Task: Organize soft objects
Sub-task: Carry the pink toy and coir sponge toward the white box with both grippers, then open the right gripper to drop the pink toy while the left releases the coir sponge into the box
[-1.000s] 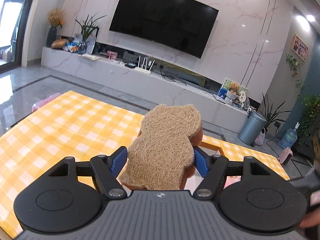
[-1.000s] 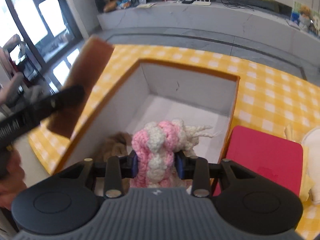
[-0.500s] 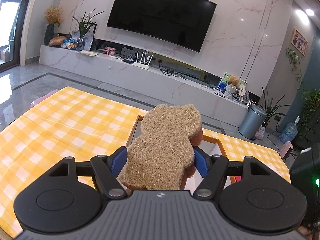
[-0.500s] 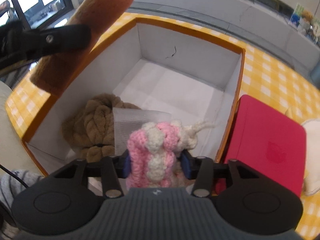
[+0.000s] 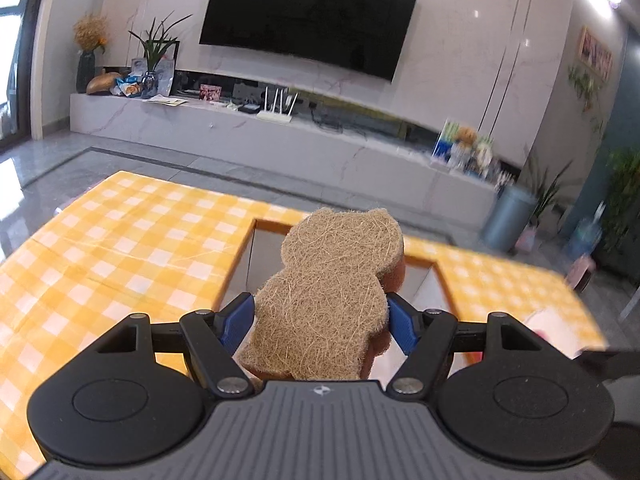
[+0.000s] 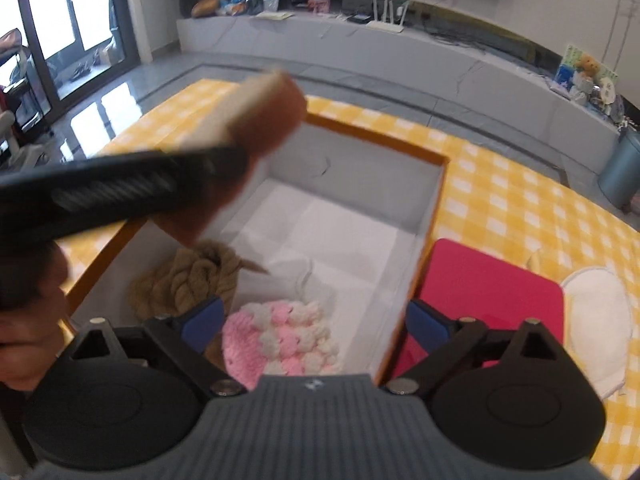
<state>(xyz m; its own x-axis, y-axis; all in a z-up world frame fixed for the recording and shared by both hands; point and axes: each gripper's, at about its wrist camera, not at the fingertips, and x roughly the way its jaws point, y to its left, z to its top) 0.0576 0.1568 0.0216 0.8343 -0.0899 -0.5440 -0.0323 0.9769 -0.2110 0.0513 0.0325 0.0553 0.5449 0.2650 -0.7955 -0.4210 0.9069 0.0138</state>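
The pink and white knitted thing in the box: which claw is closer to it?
Right. The right claw hangs right above the pink and white knitted thing, jaws opening around it. The left claw is higher up, holding the bear-shaped sponge.

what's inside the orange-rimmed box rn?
Inside the box: pink-and-white crochet piece, brown braided rope, white paper lining. Near corners are covered by the right gripper, its jaws opening with nothing gripped.
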